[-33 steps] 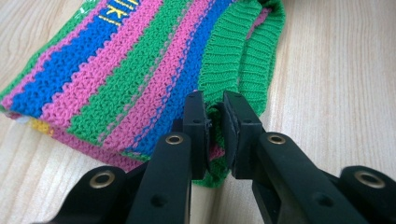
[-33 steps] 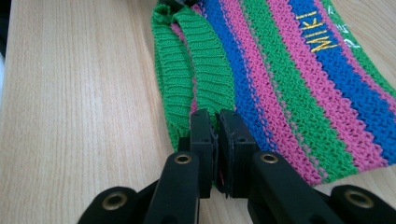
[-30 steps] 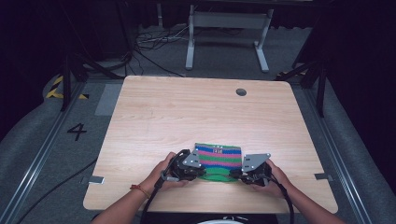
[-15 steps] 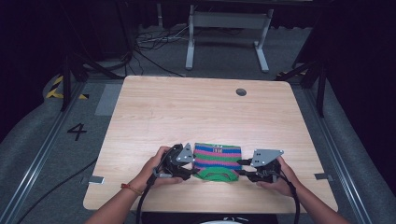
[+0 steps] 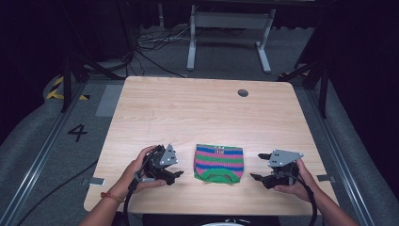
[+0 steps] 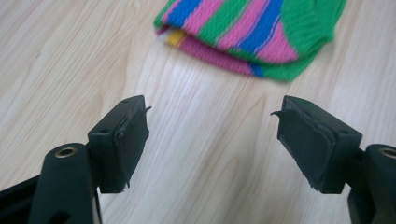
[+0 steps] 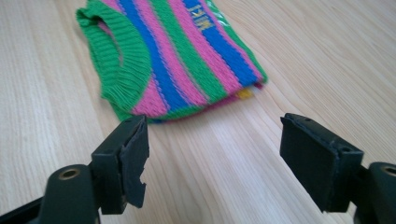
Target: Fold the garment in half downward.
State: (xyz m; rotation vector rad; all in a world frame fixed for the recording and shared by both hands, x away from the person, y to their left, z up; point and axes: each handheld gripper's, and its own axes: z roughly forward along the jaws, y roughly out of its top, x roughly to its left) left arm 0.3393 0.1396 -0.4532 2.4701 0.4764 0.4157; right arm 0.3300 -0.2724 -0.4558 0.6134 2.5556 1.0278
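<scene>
Seemingly finished, we held the left gripper (image 5: 175,174) and right gripper (image 5: 258,166) released, jaws apart and empty, flanking the folded striped sweater (image 5: 219,163) lying flat near the table's (image 5: 197,108) front edge; nothing appeared left.
</scene>
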